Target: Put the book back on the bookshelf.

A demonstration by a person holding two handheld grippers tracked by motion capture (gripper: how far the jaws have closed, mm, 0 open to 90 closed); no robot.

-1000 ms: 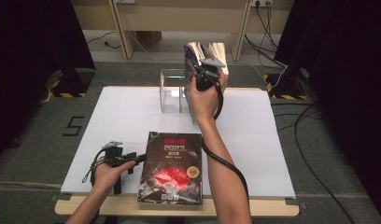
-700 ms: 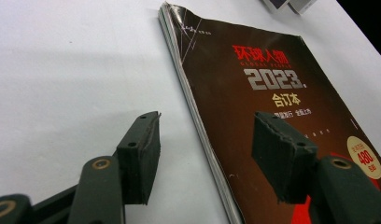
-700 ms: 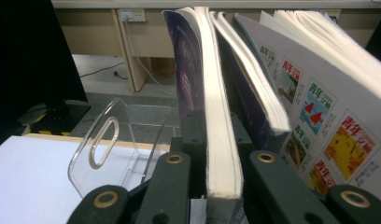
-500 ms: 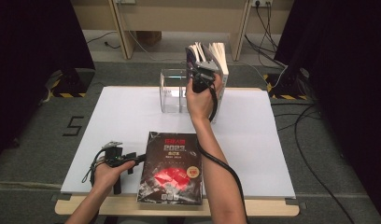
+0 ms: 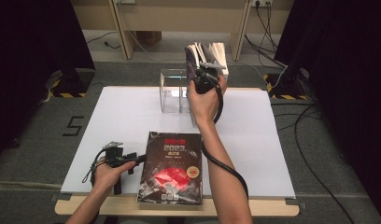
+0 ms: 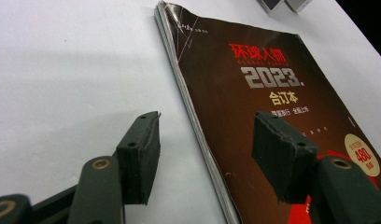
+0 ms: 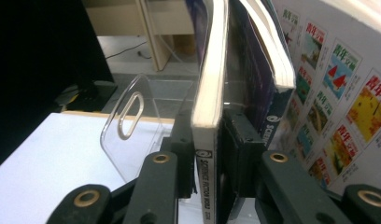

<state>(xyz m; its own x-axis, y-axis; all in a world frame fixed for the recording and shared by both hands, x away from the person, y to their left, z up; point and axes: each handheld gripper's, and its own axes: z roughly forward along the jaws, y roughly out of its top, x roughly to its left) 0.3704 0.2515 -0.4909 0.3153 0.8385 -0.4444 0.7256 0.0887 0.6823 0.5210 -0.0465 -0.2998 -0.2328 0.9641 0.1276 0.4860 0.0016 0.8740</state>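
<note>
Upright now, the magazine (image 7: 208,116) slots into the clear rack (image 5: 175,91), right gripper (image 7: 212,154) jaws just easing apart around it. Left gripper (image 6: 202,154) waits wide open, straddling the dark book (image 5: 172,168) for pickup.

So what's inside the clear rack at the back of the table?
Upright magazines stand in the clear rack's right end; the right gripper straddles one. Its left compartments look empty. The hand covers the magazines' lower parts.

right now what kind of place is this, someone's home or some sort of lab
Most likely a lab or recording studio, not a home. A white table stands between black curtains, loose cables trail over grey carpet, and yellow-black hazard tape marks the floor near a taped number.
</note>
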